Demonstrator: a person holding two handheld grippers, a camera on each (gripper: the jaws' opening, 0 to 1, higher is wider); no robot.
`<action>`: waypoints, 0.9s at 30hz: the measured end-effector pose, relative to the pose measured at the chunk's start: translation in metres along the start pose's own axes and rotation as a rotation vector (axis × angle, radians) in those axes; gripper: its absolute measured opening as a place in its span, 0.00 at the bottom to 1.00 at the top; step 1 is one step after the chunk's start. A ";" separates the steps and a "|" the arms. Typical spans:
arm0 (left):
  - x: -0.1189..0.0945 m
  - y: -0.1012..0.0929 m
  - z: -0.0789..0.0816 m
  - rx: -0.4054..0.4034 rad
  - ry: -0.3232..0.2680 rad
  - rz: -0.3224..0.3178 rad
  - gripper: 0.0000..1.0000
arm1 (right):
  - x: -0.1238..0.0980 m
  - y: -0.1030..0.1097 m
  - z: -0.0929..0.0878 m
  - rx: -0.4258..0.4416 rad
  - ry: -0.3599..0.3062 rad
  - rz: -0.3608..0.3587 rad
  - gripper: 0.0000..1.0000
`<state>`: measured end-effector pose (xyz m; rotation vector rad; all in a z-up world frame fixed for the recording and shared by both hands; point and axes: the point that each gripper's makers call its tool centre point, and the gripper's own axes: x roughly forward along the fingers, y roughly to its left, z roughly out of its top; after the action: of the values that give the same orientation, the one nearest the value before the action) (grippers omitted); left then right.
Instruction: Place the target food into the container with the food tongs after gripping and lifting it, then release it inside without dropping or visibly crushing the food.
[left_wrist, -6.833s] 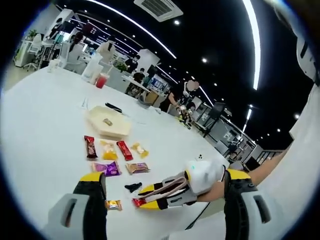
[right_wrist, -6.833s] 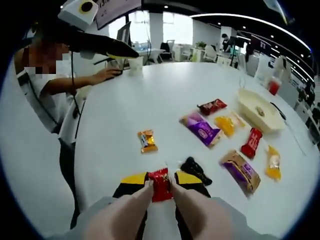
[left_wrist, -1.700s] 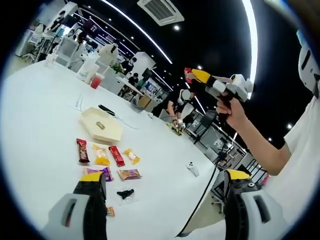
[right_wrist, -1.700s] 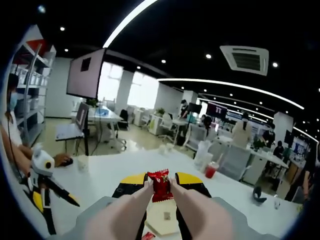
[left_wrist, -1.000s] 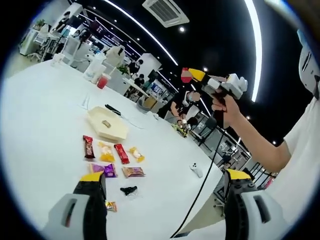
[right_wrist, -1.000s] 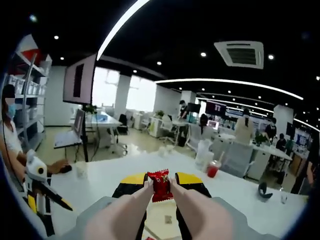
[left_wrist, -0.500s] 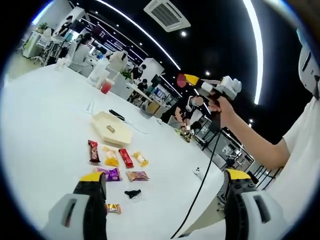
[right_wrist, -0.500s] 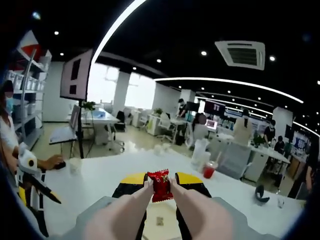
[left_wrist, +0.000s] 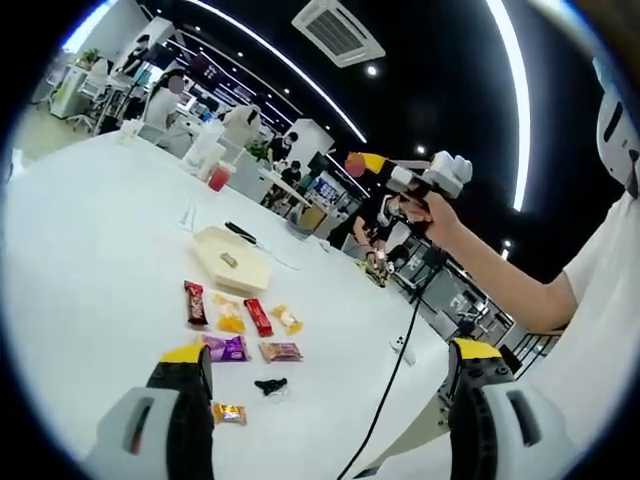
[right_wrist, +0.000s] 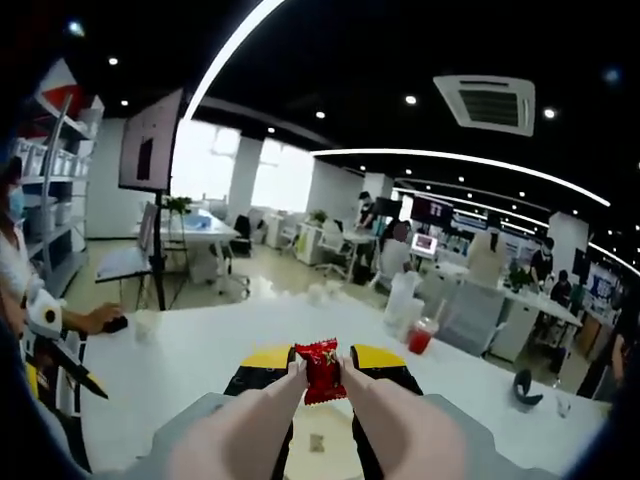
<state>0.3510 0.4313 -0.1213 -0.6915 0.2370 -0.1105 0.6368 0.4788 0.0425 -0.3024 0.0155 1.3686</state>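
Note:
My right gripper (right_wrist: 322, 368) is shut on a small red wrapped candy (right_wrist: 322, 371), held high in the air. In the left gripper view a hand carries that right gripper (left_wrist: 357, 163) well above the table, with the red candy (left_wrist: 353, 162) at its tip. The cream container (left_wrist: 226, 260) lies on the white table with one small piece inside. A strip of the container (right_wrist: 318, 442) shows low between the right jaws. My left gripper (left_wrist: 330, 352) is open, its jaws wide apart and nothing between them.
Several wrapped snacks lie in front of the container: a brown bar (left_wrist: 194, 302), a red bar (left_wrist: 258, 316), yellow packs (left_wrist: 230, 318), a purple pack (left_wrist: 228, 347), a black piece (left_wrist: 268, 384), an orange candy (left_wrist: 228, 412). A red drink cup (right_wrist: 421, 338) stands beyond. A cable (left_wrist: 395, 370) hangs from the right gripper.
The right gripper has carried the red candy up off the table and is drifting left, toward the space over the container. The left gripper has stayed open.

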 end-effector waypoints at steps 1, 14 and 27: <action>0.000 0.000 0.001 0.001 -0.001 0.000 0.99 | 0.002 0.000 -0.002 0.001 0.003 0.000 0.20; -0.001 0.000 0.012 0.022 -0.028 0.008 0.99 | 0.016 0.004 -0.020 0.012 0.037 0.000 0.20; -0.007 0.008 0.021 0.032 -0.030 0.029 0.99 | 0.033 -0.008 -0.053 0.052 0.092 -0.027 0.21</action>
<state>0.3496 0.4515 -0.1090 -0.6570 0.2158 -0.0757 0.6604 0.4977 -0.0130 -0.3200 0.1227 1.3244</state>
